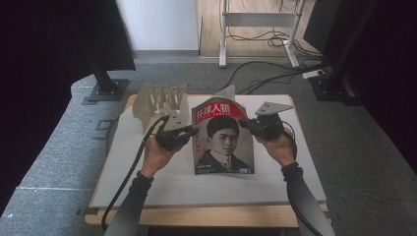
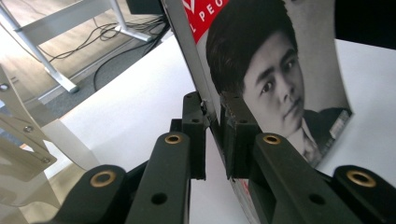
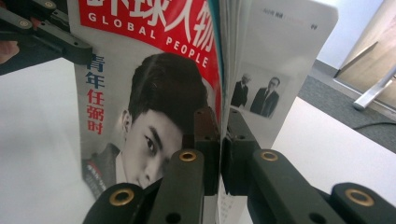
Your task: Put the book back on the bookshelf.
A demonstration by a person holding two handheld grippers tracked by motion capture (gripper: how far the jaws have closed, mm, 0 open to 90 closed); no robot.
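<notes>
High view: the magazine [image 1: 223, 140] stands upright on the surface [image 1: 147, 187], long axis vertical, between your left tongs [image 1: 189, 130] and right tongs [image 1: 246, 125], equally near. Left gripper view: left tongs [image 2: 213, 116] clench one side edge. Right gripper view: right tongs [image 3: 223, 123] clench the opposite edge.

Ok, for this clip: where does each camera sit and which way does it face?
High view: above the person's side, looking down on the table; both forearms, left gripper and right gripper show.
Left gripper view: along its jaws clamping the magazine.
Right gripper view: along its jaws on the magazine's opposite edge, left gripper top left.
Shared: the magazine cover.
</notes>
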